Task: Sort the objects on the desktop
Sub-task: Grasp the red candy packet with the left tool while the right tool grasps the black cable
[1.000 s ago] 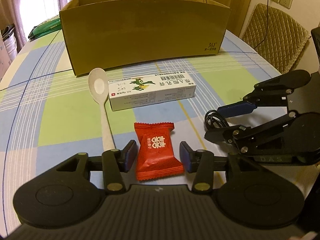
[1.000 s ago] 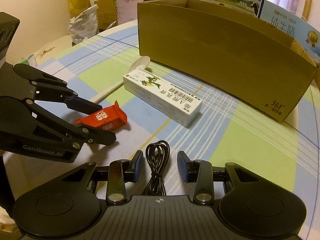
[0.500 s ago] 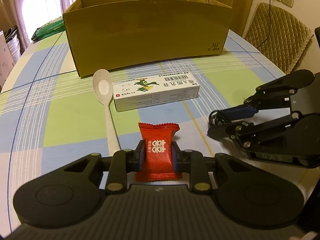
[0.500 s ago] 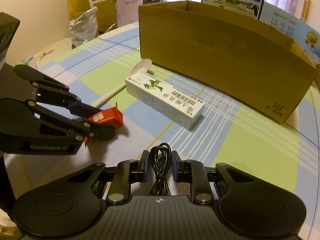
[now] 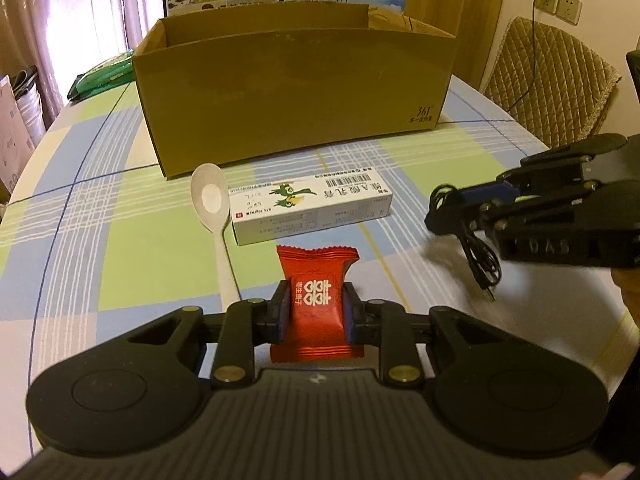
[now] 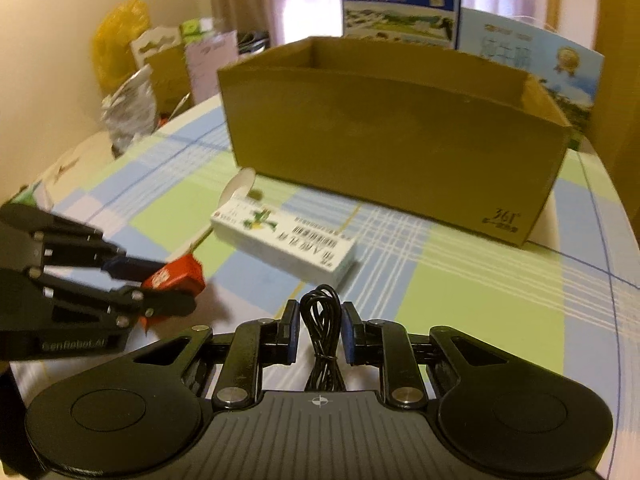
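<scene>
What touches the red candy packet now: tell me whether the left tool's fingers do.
Touching. The left wrist view shows the left tool with both fingers pressed against the red candy packet.

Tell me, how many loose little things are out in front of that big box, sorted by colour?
Red: 1, the red foil candy packet, clamped in the left gripper.
White: 2, the white plastic spoon and the white cardboard medicine box.
Black: 1, the black coiled cable, between the right gripper fingers.
Total: 4.

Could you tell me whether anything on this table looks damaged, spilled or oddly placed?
Nothing stands out: the white ceramic spoon and white medicine carton lie flat, undamaged, before the upright brown cardboard box.
</scene>
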Available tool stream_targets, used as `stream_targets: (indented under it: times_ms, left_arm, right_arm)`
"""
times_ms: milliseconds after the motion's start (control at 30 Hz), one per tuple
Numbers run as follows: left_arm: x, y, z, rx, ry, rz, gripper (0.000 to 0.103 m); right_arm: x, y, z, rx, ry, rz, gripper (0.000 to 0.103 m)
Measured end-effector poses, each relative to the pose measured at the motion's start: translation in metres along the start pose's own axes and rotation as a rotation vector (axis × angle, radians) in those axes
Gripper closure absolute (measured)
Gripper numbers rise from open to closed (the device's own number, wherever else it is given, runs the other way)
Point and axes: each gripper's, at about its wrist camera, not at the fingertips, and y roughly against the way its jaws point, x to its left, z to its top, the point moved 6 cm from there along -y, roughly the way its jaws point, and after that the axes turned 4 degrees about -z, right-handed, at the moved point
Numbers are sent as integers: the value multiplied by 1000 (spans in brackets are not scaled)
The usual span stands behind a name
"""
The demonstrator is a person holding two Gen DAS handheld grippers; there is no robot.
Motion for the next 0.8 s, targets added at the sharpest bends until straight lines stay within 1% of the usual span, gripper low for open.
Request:
stream_targets:
  times_ms: [133,167,200,433,800]
  left_arm:
    - [-1,4,1,-7,-3,0,82]
    - [-2,5,1,-9,-4,0,82]
    - [-2,6,2,-11,-4,-1,82]
    - [-4,10,3,-16,-6,-1,82]
    - [-5,16,12,-37,1,-10,82]
  right_arm:
    - [-6,6,4,-21,-41,-5,86]
    - [-7,8,5,-26,-51,-7,92]
    - [-8,9,5,-29,-59,-10,102]
    - [-16,14,7,-35,-105,-25,102]
    - [-15,21,11,-60,-112,-23,102]
